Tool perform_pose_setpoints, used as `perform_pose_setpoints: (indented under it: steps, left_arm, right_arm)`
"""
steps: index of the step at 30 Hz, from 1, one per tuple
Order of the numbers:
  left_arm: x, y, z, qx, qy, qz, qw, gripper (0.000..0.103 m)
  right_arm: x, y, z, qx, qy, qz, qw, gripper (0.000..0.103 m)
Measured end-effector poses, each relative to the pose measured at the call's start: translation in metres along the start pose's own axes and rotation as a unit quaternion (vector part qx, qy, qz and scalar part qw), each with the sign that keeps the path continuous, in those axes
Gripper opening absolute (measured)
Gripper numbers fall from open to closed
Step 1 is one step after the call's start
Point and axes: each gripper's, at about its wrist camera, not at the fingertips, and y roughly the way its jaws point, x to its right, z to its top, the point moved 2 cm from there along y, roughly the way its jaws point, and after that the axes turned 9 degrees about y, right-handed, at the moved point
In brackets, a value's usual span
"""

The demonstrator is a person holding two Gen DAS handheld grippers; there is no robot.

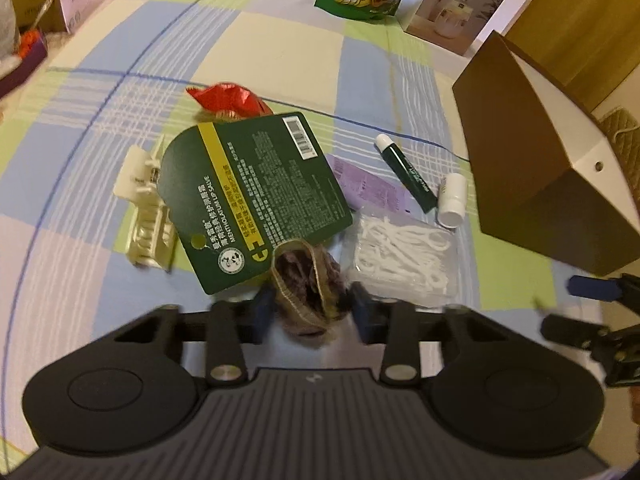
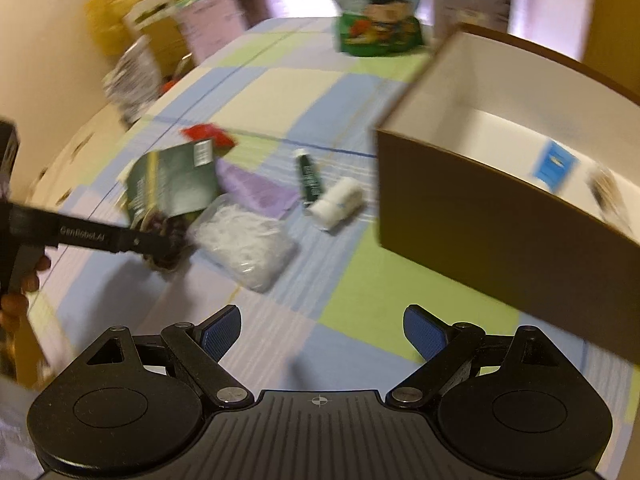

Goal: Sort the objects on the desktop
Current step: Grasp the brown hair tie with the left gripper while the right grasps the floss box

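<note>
- Left tongs (image 1: pixel 311 310): closed narrowly on a brown-and-purple hair scrunchie (image 1: pixel 308 284) lying on the checked counter (image 1: pixel 248 40), beside the green lip-salve card (image 1: pixel 256 196).
- Right tongs (image 2: pixel 322 334): spread wide, empty, hovering over bare cloth.
- Brown box (image 2: pixel 480 216): open, to the right of the clutter.
- Bag of floss picks (image 1: pixel 404 256): just right of the scrunchie.

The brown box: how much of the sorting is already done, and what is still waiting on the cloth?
Done: the brown box holds a blue packet and one blurred item. In hand: the left gripper is shut on a brownish scrunchie; the right gripper is open and empty. Left: green card, hair claw, floss picks, lip balm, white bottle, purple sachet, red wrapper.
</note>
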Motion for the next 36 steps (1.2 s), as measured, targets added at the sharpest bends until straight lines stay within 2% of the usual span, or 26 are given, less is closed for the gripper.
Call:
perform_pose_setpoints:
  steps: [5, 10, 13, 16, 17, 18, 19, 22, 25, 28, 29, 31, 35, 36]
  left_arm:
    - [-0.005, -0.013, -0.015, -0.009, 0.017, -0.007, 0.9998, 0.022]
    - [-0.014, -0.029, -0.031, -0.019, 0.026, -0.001, 0.9995, 0.021]
    - [-0.022, -0.037, -0.035, -0.018, 0.018, 0.006, 0.9997, 0.021]
    - [-0.030, -0.040, -0.038, -0.016, 0.009, 0.013, 0.9998, 0.021]
    - [-0.032, -0.041, -0.039, -0.016, 0.005, 0.014, 0.9998, 0.022]
    - [-0.033, -0.042, -0.040, -0.016, 0.004, 0.014, 0.9998, 0.022]
    - [-0.034, -0.042, -0.041, -0.016, 0.002, 0.013, 0.9998, 0.022]
    - [-0.035, -0.041, -0.044, -0.018, -0.001, 0.010, 0.9998, 0.022]
    - [-0.036, -0.040, -0.047, -0.020, -0.003, 0.007, 0.9998, 0.022]
    - [-0.037, -0.039, -0.047, -0.020, -0.003, 0.009, 0.9998, 0.025]
    - [-0.037, -0.039, -0.047, -0.020, -0.003, 0.010, 0.9998, 0.029]
    - [-0.037, -0.037, -0.046, -0.020, -0.006, 0.010, 0.9997, 0.032]
    - [-0.036, -0.032, -0.044, -0.018, -0.011, 0.011, 0.9997, 0.034]
    - [-0.036, -0.031, -0.044, -0.017, -0.012, 0.012, 0.9997, 0.034]
  right_arm:
    - [-0.032, 0.019, 0.003, 0.008, -0.101, 0.017, 0.995, 0.093]
    - [-0.059, 0.047, 0.010, 0.028, -0.202, 0.024, 0.979, 0.093]
    - [-0.066, 0.074, 0.014, 0.029, -0.240, 0.015, 0.970, 0.093]
    - [-0.063, 0.093, 0.019, 0.022, -0.240, 0.023, 0.970, 0.093]
    - [-0.062, 0.097, 0.021, 0.020, -0.236, 0.027, 0.971, 0.089]
    - [-0.061, 0.101, 0.021, 0.011, -0.233, 0.030, 0.972, 0.076]
    - [-0.060, 0.102, 0.020, 0.004, -0.231, 0.031, 0.973, 0.069]
    - [-0.062, 0.100, 0.016, -0.029, -0.226, 0.016, 0.974, 0.061]
    - [-0.062, 0.094, 0.009, -0.062, -0.203, 0.010, 0.977, 0.061]
    - [-0.062, 0.090, 0.008, -0.057, -0.184, 0.012, 0.981, 0.064]
    - [-0.062, 0.091, 0.009, -0.052, -0.181, 0.010, 0.982, 0.076]
    - [-0.064, 0.092, 0.012, -0.036, -0.175, 0.001, 0.984, 0.092]
    - [-0.067, 0.103, 0.013, -0.031, -0.165, 0.001, 0.986, 0.089]
    - [-0.068, 0.104, 0.011, -0.032, -0.164, -0.001, 0.986, 0.076]
